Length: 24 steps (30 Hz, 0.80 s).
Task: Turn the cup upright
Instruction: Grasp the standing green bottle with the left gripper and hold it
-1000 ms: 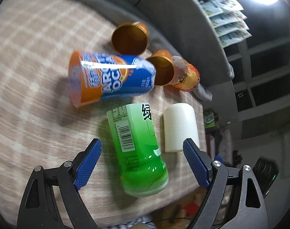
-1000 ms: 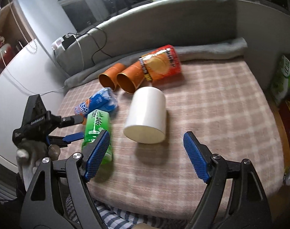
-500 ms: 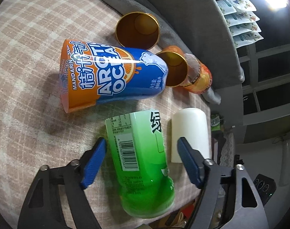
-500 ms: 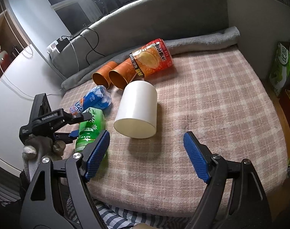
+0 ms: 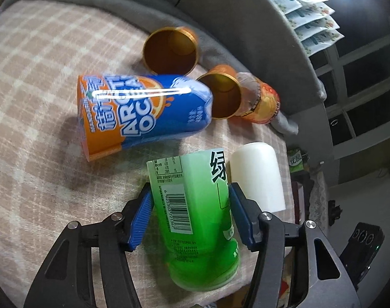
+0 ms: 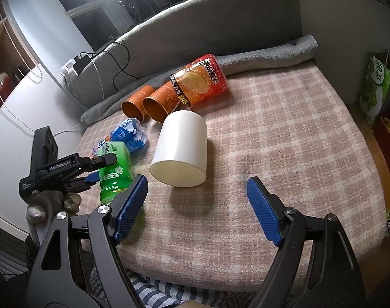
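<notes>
A green cup lies on its side on the plaid blanket; it also shows in the right wrist view. My left gripper is shut on it, one blue pad on each side of its body. A white cup lies on its side beside it, also seen in the left wrist view. My right gripper is open and empty, just in front of the white cup. A blue and orange cup lies on its side behind the green one.
Two orange tubes and a red chip canister lie against the grey cushion at the back. A green bag stands off the blanket's right edge. The blanket's front edge is near my right gripper.
My left gripper has moved forward over the green cup and closed its pads onto it. My right gripper has moved a little closer to the white cup and stays open.
</notes>
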### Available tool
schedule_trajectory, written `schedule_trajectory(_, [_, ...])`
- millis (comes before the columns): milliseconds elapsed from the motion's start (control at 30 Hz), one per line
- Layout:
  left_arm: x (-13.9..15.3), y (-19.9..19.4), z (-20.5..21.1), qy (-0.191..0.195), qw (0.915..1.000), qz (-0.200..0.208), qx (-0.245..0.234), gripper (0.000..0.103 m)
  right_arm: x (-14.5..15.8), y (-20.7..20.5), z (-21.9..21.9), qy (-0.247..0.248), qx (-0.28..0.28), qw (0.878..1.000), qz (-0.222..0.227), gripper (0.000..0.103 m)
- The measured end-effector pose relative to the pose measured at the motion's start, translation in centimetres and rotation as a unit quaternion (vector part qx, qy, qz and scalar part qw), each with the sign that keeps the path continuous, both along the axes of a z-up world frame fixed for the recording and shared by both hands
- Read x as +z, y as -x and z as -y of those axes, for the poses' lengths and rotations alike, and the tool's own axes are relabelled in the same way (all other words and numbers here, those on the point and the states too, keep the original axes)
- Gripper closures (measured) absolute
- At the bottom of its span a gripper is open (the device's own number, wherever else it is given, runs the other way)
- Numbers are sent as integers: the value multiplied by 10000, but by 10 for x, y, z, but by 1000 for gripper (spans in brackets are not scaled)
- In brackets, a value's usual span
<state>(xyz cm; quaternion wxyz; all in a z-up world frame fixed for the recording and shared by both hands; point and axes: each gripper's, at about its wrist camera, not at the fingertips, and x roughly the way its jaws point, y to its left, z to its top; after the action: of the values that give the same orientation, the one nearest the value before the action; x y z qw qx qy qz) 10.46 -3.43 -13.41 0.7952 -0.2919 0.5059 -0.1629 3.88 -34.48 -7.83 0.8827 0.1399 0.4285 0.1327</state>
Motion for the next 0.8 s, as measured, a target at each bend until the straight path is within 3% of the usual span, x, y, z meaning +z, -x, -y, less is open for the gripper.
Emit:
schedule_trajectory(233, [21, 10, 5, -524, 9969, 593, -34, 46, 3, 3, -4, 2, 6, 10000, 80, 21])
schedule_trajectory(567, [38, 21, 24, -1391, 9814, 1321, -75, 46, 9, 8, -6, 102, -76, 9996, 249, 21])
schedule_trajectory(800, [43, 24, 33, -1742, 9717, 1591, -112, 47, 11, 11, -6, 186, -137, 9992, 338, 21])
